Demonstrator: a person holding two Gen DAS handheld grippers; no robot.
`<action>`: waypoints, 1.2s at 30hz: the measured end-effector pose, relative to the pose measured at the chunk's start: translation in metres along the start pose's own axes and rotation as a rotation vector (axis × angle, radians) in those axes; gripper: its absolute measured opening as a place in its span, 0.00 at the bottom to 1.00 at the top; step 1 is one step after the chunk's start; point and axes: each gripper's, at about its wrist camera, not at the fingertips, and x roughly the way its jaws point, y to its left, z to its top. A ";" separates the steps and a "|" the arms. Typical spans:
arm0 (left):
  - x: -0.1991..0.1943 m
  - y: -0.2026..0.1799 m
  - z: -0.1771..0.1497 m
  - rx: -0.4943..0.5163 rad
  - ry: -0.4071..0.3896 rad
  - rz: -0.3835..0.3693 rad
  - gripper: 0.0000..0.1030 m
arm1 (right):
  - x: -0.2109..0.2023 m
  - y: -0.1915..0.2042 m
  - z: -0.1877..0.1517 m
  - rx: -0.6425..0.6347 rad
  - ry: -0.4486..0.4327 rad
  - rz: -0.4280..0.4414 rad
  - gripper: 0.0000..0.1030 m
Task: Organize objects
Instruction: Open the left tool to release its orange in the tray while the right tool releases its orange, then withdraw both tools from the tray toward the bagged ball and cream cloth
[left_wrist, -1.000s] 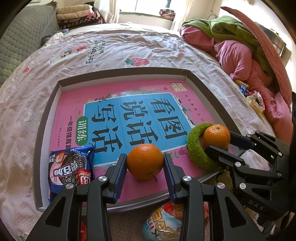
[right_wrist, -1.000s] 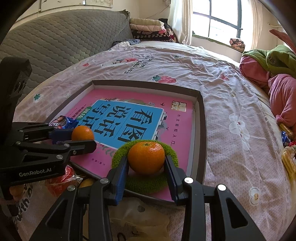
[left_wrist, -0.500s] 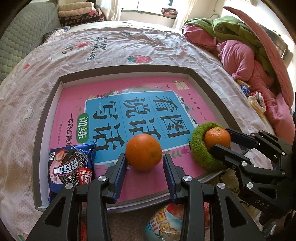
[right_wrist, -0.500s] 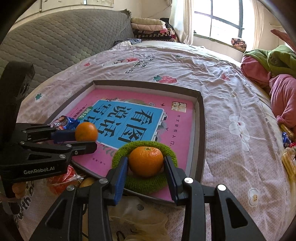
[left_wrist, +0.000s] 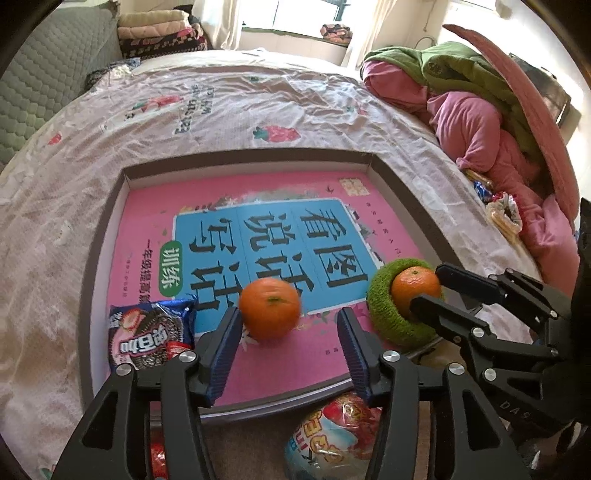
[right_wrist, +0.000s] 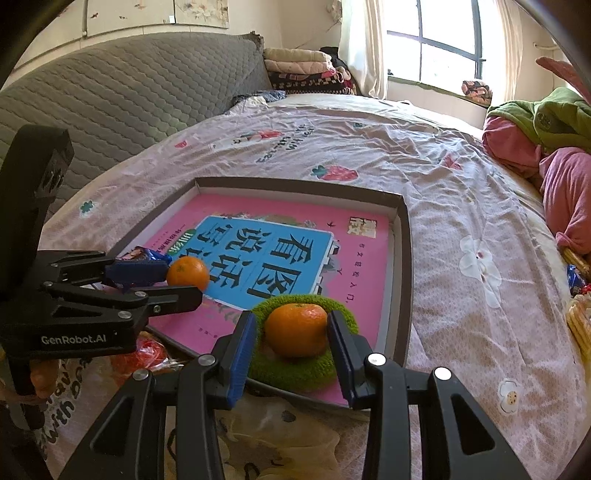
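A shallow grey box (left_wrist: 110, 206) on the bed holds a pink and blue book (left_wrist: 266, 229). An orange (left_wrist: 269, 308) lies on the book, just ahead of my open left gripper (left_wrist: 288, 332), nearer its left finger. A second orange (right_wrist: 295, 330) sits inside a green knitted ring (right_wrist: 334, 304) at the box's near right corner. My right gripper (right_wrist: 291, 336) is open around it, jaws slightly apart from the fruit. The ring and orange also show in the left wrist view (left_wrist: 413, 286).
A blue cookie packet (left_wrist: 151, 338) lies in the box's near left corner. Snack bags (left_wrist: 332, 439) lie on the bed in front of the box. Pink and green bedding (left_wrist: 480, 122) is piled at the right. A grey headboard (right_wrist: 110, 96) stands at the left.
Both grippers have opened and let go of their oranges. The left orange has rolled onto the book; the right orange has settled into the green ring.
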 end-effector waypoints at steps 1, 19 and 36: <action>-0.001 0.000 0.001 0.000 -0.004 0.000 0.55 | -0.001 0.000 0.000 0.000 -0.003 0.002 0.39; -0.025 0.000 0.005 0.011 -0.066 0.040 0.65 | -0.013 0.003 0.004 -0.004 -0.065 0.027 0.39; -0.076 0.005 0.000 -0.001 -0.169 0.108 0.67 | -0.048 0.005 0.012 0.005 -0.215 0.062 0.45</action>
